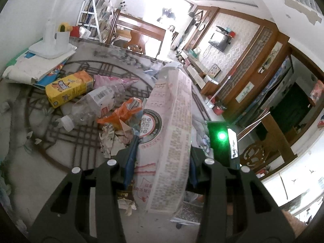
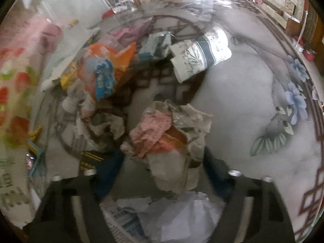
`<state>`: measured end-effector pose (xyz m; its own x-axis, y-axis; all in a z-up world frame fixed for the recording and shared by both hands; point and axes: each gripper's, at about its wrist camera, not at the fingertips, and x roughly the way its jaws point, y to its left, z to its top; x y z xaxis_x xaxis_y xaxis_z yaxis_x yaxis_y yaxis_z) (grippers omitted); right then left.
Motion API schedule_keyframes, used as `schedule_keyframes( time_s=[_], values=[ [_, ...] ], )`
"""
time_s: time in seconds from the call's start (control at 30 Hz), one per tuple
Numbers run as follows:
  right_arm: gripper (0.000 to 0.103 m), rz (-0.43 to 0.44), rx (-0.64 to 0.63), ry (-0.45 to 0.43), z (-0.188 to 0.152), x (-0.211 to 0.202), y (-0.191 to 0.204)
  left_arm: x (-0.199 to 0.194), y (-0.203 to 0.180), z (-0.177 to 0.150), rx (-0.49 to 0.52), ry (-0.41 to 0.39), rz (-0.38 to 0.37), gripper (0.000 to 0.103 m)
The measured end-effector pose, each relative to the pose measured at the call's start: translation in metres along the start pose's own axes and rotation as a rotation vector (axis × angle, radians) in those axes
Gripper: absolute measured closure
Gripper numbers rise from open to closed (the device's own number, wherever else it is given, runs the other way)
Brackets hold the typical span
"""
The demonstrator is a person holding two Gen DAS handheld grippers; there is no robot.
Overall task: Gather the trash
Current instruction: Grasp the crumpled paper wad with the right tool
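Left gripper clamped on a pink printed wrapper, held up off the table; right gripper pinched on a crumpled paper wad.

L side of wrapper, close by: orange snack bag, clear plastic bottle, yellow carton. Paper cup lies on its side beyond the wad, w/ bare patterned tabletop to the R. Table edge runs just R of the wrapper.

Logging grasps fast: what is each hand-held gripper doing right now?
Left hand-held gripper: closed on the pink printed package.
Right hand-held gripper: closed on the crumpled paper wad.
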<state>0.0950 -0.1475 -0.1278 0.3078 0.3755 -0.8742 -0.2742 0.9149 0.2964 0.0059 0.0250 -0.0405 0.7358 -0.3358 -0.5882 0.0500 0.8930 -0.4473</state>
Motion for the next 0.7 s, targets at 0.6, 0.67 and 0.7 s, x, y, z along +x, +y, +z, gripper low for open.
schedule_keyframes(
  time_s=[0.6, 0.67, 0.7],
  values=[
    [0.064, 0.108, 0.067, -0.149, -0.016, -0.068, -0.005, 0.003, 0.004, -0.002, -0.022, 0.007, 0.023, 0.061],
    [0.064, 0.124, 0.076, -0.157, -0.020, -0.076, -0.010, 0.003, 0.004, -0.003, -0.018, 0.008, 0.027, 0.061],
    [0.064, 0.129, 0.079, -0.162, -0.023, -0.080, -0.009, 0.004, 0.003, -0.003, -0.017, 0.008, 0.028, 0.061]
  ],
)
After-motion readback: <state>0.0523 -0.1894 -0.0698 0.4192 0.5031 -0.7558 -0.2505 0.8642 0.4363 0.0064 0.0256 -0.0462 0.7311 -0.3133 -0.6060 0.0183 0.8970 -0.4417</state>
